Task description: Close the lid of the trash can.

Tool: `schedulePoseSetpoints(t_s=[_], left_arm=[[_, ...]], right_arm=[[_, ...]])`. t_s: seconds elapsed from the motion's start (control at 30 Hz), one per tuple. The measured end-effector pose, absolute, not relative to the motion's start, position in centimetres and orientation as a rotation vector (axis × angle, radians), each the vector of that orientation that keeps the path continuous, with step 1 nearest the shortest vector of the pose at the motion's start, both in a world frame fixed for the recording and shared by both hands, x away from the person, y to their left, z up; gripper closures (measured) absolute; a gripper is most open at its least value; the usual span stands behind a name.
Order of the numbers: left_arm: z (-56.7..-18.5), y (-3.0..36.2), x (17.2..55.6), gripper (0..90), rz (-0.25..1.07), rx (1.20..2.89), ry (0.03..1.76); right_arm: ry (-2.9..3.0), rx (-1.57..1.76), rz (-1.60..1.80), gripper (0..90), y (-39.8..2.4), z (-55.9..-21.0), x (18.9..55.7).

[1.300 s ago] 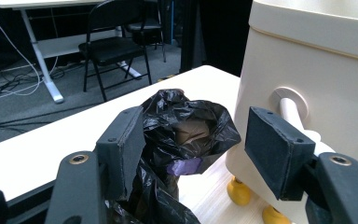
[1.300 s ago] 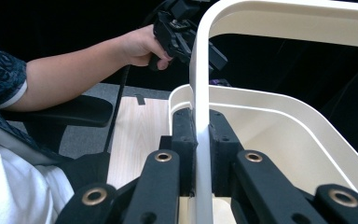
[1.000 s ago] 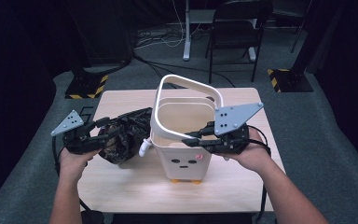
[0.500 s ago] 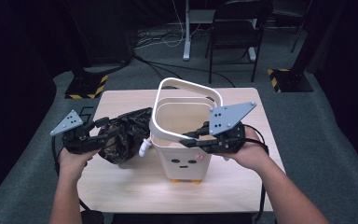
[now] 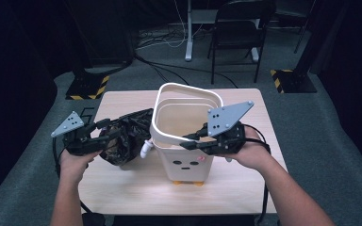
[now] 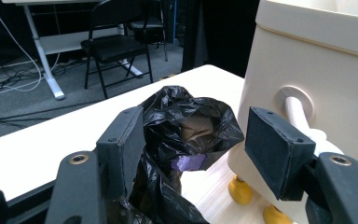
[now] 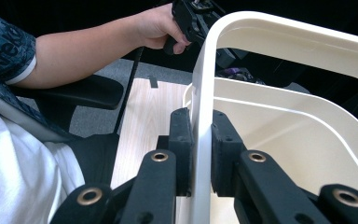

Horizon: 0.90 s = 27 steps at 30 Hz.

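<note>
Wooden tabletop carries one cream bin and one black bag; right claw grasps the bin's hoop, left claw released around the bag.

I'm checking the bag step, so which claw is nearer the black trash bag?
Left. The left claw sits open right at the black trash bag; the right claw is across the bin, clamped on its white ring.

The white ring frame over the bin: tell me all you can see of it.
The white ring frame is a smooth, plastic-looking rounded-square loop, tilted up at the far side above the cream bin. It is hinged on a peg at the bin's side. The right gripper clamps its near edge, pads on both faces.
</note>
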<state>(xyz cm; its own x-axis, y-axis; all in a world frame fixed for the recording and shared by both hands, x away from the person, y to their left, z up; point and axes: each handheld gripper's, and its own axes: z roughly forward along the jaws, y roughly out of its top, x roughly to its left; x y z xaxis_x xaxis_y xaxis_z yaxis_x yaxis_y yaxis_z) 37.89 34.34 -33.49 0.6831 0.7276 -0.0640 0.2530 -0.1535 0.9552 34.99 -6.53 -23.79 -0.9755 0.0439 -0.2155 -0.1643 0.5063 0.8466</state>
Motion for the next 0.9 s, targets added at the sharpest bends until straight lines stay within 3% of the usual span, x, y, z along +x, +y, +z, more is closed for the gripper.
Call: schedulePoseSetpoints(t_s=[0.9], left_arm=[[-33.7,34.8,37.0,37.1,0.521,1.726,0.821]], right_arm=[[2.659,-0.188,1.336,81.0,-5.7,-24.2,35.9]])
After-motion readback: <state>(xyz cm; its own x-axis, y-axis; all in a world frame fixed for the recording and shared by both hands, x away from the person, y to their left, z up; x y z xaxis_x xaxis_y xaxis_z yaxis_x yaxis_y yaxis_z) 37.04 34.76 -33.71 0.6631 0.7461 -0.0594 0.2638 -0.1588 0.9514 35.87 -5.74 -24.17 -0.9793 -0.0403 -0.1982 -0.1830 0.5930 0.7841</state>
